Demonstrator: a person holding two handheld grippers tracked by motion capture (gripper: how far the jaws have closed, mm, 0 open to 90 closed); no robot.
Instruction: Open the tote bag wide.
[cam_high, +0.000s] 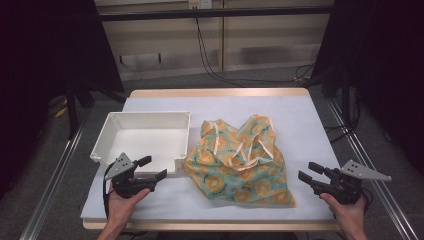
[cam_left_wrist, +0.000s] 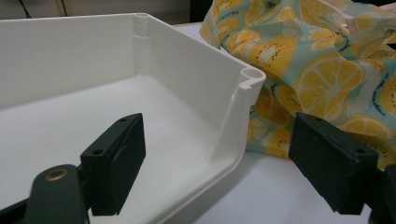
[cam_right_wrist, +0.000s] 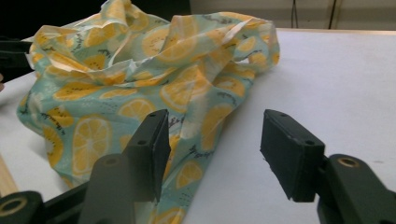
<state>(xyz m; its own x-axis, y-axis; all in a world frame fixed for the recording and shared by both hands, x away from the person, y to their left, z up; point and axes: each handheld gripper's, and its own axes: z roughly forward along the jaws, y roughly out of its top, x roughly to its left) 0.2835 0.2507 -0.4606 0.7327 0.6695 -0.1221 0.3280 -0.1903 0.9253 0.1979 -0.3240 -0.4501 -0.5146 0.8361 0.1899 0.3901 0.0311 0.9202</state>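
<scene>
Forearms and hands enter the high view from the bottom edge. The left gripper (cam_high: 153, 168) rests on the tabletop (cam_high: 310, 125) just beside the near right corner of the white bin (cam_high: 107, 131), jaws spread and holding nothing. The right gripper (cam_high: 311, 173) sits near the right edge of the lemon-print cloth (cam_high: 240, 160), jaws likewise spread, clear of the fabric. The cloth lies crumpled in a loose heap between the two grippers, touching or nearly touching the bin's right wall. The bin is empty. Judged from this layout, the work is at its start: the cloth has not been grasped, and whatever is to be done with it, possibly placing it in the bin, remains to be done.

Left gripper view: two black jaws stand wide apart with the bin corner (cam_left_wrist: 247, 79) between them in the background. The bin is rigid moulded plastic, smooth and matte, with rounded corner posts and thin upright walls. The cloth (cam_left_wrist: 322, 70) rises behind the wall, soft and creased.

Right gripper view: the black jaws are parted, framing the near hem of the cloth (cam_right_wrist: 140, 70). The fabric is thin woven material, pale teal with yellow citrus slices, folded in irregular ridges. The tabletop (cam_right_wrist: 336, 79) surface is a flat white sheet with a fine texture.
</scene>
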